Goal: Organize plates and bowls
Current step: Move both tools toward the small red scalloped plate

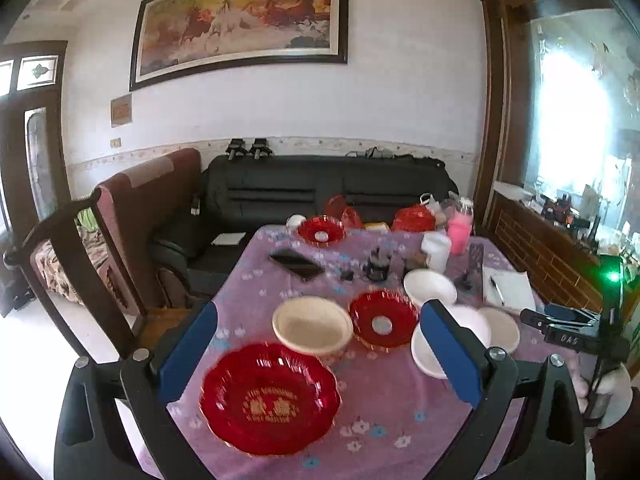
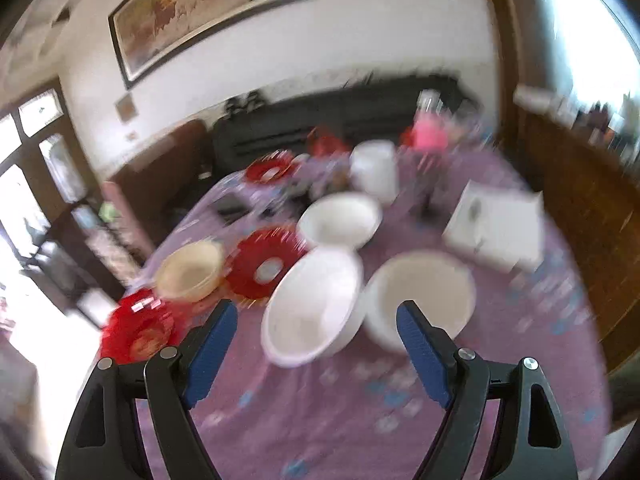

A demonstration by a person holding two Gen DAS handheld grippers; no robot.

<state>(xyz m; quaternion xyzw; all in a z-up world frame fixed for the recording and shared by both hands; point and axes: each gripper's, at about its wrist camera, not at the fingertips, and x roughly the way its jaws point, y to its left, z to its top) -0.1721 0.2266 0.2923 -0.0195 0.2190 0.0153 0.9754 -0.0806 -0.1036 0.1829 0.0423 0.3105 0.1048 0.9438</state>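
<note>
Nothing looks stacked yet. Left view: the left gripper hangs open, empty, above the big red plate and cream bowl. Right view: the right gripper, open and empty, faces separate white bowls.

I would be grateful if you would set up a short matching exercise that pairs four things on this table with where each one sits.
Things
1. large red plate
2. cream bowl
3. black phone
4. pink bottle

Places
A. far right end of the table, near the sofa
B. nearest the left gripper, between its open jaws
C. just left of the small red dish
D. flat on the cloth, mid-table on the left side

Pairs: 1-B, 2-C, 3-D, 4-A
</note>
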